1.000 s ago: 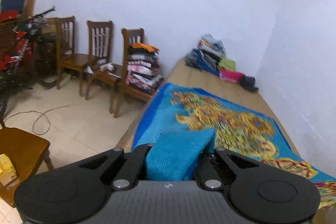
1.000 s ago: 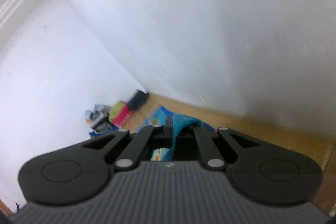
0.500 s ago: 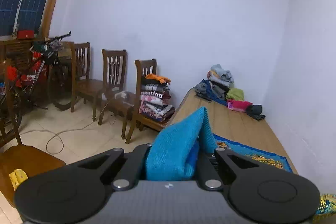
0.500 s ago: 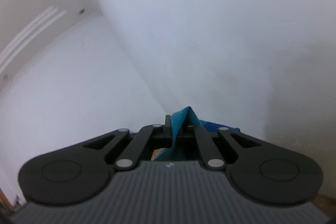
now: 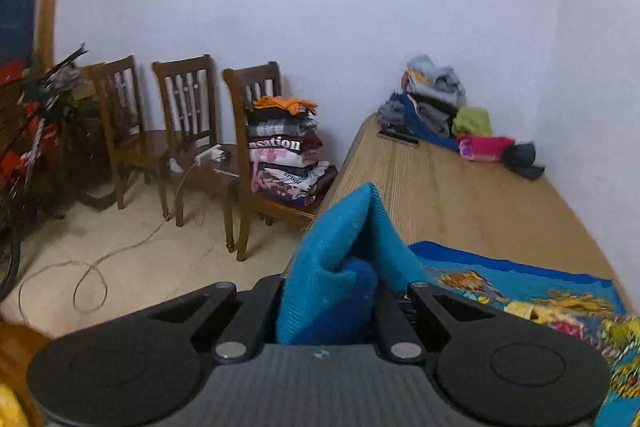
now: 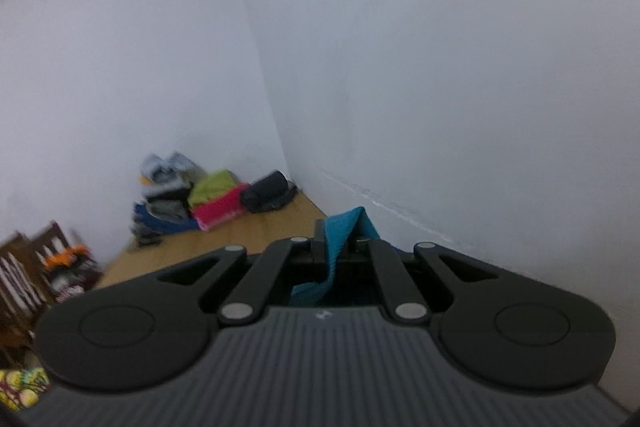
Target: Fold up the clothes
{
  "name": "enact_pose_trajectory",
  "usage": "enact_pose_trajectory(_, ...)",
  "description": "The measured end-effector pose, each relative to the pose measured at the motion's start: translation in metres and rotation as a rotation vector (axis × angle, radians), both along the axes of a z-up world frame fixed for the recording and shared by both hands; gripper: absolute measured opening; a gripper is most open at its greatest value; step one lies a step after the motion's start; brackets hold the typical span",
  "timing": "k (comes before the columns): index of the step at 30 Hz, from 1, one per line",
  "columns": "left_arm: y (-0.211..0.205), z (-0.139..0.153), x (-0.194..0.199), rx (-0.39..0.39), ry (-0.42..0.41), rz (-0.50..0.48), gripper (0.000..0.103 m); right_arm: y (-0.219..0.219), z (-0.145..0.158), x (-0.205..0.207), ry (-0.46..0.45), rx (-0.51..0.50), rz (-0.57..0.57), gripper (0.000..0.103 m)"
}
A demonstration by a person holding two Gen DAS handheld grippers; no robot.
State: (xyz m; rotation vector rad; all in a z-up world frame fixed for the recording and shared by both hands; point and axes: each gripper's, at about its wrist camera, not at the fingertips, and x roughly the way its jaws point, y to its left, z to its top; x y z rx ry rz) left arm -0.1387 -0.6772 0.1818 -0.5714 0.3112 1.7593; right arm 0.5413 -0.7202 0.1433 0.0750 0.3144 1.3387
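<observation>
A blue cloth with a yellow and red pattern [image 5: 520,291] lies on the long wooden table [image 5: 448,195]. My left gripper [image 5: 332,291] is shut on a bunched corner of this blue cloth and holds it above the table's near end. My right gripper [image 6: 340,243] is shut on another edge of the blue cloth [image 6: 340,239], which stands up thin between the fingers. Its view looks toward the wall corner.
A pile of unfolded clothes [image 5: 440,103] sits at the table's far end, also in the right wrist view [image 6: 208,195]. A chair [image 5: 256,147] beside the table carries a stack of folded clothes [image 5: 284,155]. Two more chairs and a bicycle stand at left. White walls border the table.
Both grippers have kept hold of the cloth. They rose half a second ago and now tilt back down, so the table and cloth show again.
</observation>
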Motion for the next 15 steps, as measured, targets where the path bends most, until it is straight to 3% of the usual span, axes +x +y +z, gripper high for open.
enact_pose_trajectory(10, 0.224, -0.114, -0.008, -0.136, 0.11, -0.036, 0.003, 0.233, -0.079, -0.09, -0.176, -0.15, -0.049, 0.004)
enact_pose_trajectory(13, 0.272, -0.152, -0.01, -0.193, 0.176, -0.021, 0.012, 0.297, -0.114, -0.109, -0.233, -0.27, -0.058, 0.006)
enact_pose_trajectory(15, 0.297, -0.168, -0.015, -0.212, 0.225, 0.019, 0.027, 0.335, -0.14, -0.121, -0.273, -0.369, -0.064, 0.011)
